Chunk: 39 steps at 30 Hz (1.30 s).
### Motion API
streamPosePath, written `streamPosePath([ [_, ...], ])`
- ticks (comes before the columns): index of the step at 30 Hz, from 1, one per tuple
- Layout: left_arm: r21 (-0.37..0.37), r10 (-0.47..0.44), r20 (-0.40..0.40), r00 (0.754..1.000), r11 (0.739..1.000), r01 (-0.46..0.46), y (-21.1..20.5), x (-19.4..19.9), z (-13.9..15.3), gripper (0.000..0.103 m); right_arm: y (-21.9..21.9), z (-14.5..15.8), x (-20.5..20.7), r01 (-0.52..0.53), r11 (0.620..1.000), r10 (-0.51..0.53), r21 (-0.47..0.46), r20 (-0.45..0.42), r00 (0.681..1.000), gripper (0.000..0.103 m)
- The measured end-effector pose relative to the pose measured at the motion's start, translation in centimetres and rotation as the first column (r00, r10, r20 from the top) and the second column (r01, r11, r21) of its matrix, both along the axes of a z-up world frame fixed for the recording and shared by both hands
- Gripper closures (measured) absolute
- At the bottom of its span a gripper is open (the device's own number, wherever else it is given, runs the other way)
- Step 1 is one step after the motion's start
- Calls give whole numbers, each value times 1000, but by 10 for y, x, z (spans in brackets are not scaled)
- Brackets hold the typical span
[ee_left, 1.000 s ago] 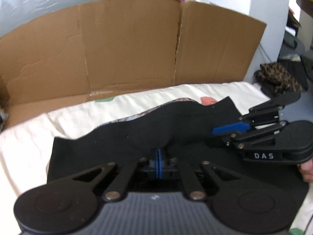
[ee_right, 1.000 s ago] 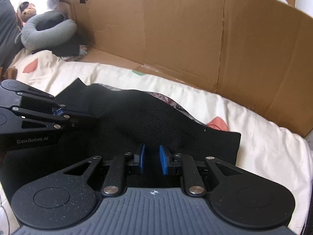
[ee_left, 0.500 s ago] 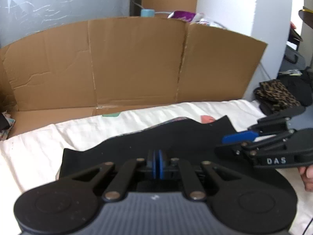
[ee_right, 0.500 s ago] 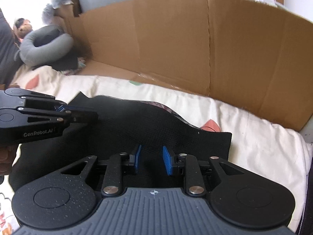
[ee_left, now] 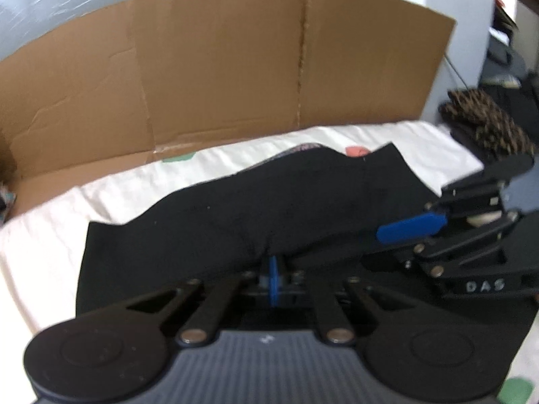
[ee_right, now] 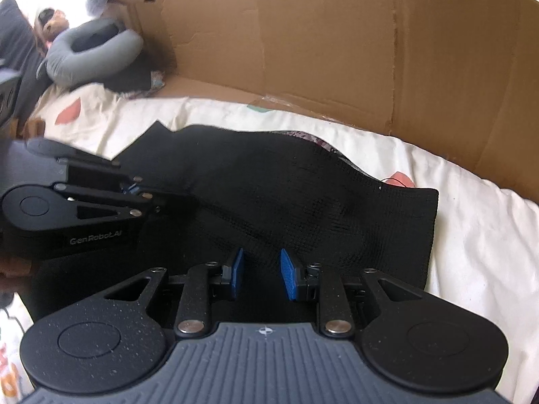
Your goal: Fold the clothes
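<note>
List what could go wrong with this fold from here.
1. The left gripper is shut on the black garment, while the right gripper has just been opening, pads clear of the cloth. Pulling on one side only could skew the fold.
2. A patterned layer peeks out at the far edge; it may slip further out.
3. The garment bulges in the middle, so a crease could set unevenly on the soft white sheet.

Bright daylight washes out the upper left corner of the right wrist view. Both fisheye pictures bend at the edges. The left one is slightly blurred.
</note>
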<state>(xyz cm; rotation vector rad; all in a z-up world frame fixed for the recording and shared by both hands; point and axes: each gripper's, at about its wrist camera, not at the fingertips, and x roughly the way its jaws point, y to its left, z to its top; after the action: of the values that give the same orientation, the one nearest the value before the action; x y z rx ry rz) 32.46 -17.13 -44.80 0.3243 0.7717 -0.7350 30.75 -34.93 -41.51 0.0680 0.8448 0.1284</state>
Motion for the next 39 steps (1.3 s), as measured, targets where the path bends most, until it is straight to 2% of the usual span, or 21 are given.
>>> streamPosePath([
  [5, -65, 53, -94, 994, 996, -59, 16, 5, 12, 100, -9, 1, -6, 19, 999, -18, 50, -20, 1000, 72],
  [9, -72, 65, -60, 996, 995, -70, 27, -12, 34, 97, -12, 10, -22, 18, 999, -18, 31, -22, 1000, 72],
  [14, -117, 106, -98, 990, 986, -117, 43, -36, 53, 91, -12, 29, -43, 15, 1000, -16, 25, 33, 999, 72],
  [18, -124, 111, -98, 989, 985, -122, 44, -52, 53, 85, -8, 38, -55, 13, 999, -16, 45, 49, 999, 72],
  [23, -53, 115, -116, 986, 991, -122, 50, -59, 31, 85, 2, 28, -70, 3, 998, -4, 56, 19, 1000, 72],
  [28, 15, 148, -112, 983, 989, -147, 71, -59, 16, 88, 8, 14, -86, -50, 999, 50, 7, -12, 999, 72],
  [39, 80, 255, -117, 960, 966, -247, 133, -73, 19, 88, -7, 12, -129, -65, 995, 61, -73, -54, 997, 72],
])
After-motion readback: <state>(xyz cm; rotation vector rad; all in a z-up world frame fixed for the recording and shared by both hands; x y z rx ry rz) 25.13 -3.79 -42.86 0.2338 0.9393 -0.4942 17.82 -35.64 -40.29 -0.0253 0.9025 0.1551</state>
